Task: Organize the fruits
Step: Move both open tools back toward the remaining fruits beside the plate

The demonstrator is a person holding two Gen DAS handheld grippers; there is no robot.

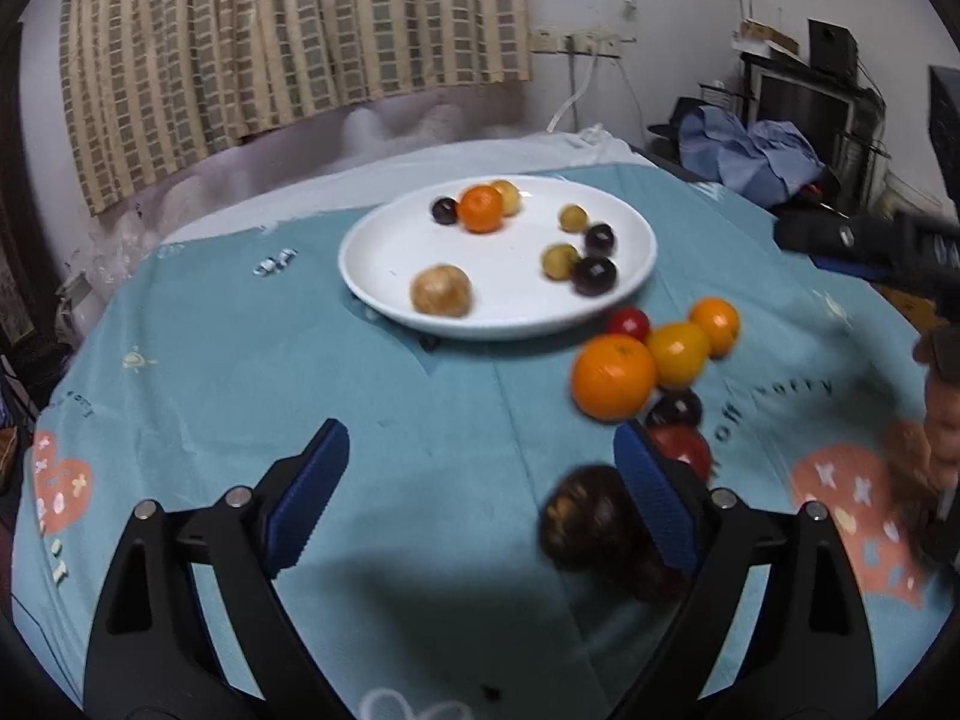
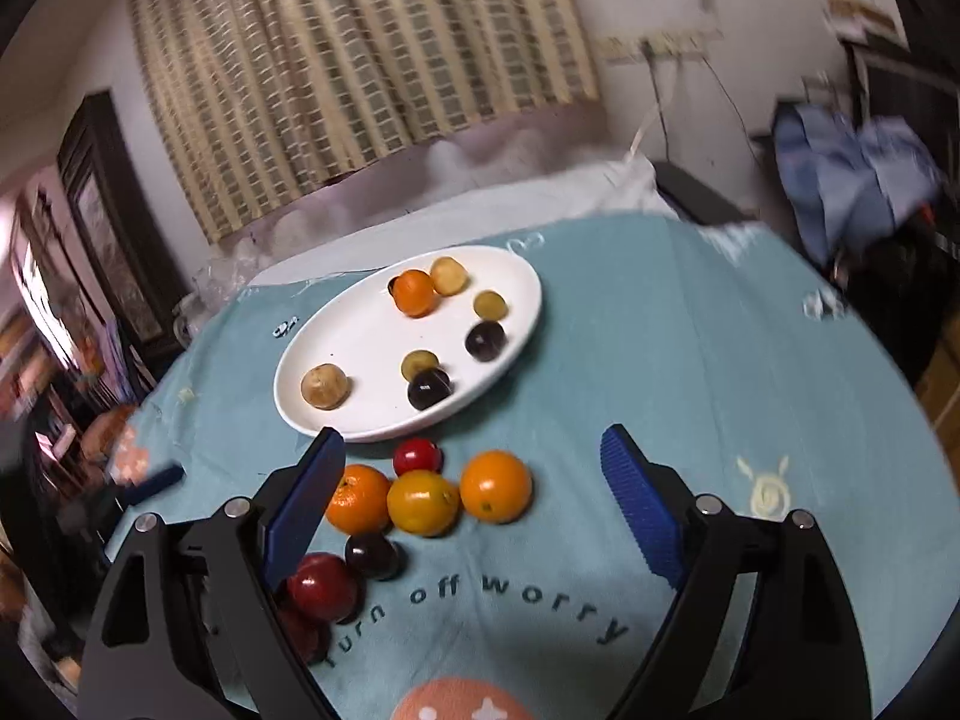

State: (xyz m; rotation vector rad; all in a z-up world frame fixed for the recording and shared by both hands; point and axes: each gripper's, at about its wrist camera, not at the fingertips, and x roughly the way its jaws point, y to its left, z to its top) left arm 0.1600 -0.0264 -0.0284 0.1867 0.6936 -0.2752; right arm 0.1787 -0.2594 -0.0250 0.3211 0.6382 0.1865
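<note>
A white plate [image 1: 384, 294] [image 2: 312, 354] on the blue tablecloth holds several small fruits: an orange [image 1: 481, 208], dark plums, yellow-green ones and a tan one [image 1: 441, 291]. Loose fruit lies in front of the plate: three oranges [image 2: 427, 502], a red cherry tomato [image 2: 416, 455], a dark plum [image 2: 371, 555] and a red apple [image 2: 321, 587]. My left gripper [image 1: 480, 468] is open, with a dark brown fruit [image 1: 591, 519] beside its right finger. My right gripper [image 2: 474, 480] is open above the loose fruit pile and empty. It also shows blurred at the right edge of the left wrist view [image 1: 864, 246].
The blue tablecloth [image 1: 240, 372] with printed text and an orange patch covers a round table. A checked curtain [image 1: 270, 42] hangs behind. Blue clothes [image 1: 750, 156] and dark furniture stand at the right. A dark cabinet [image 2: 114, 228] stands at the left.
</note>
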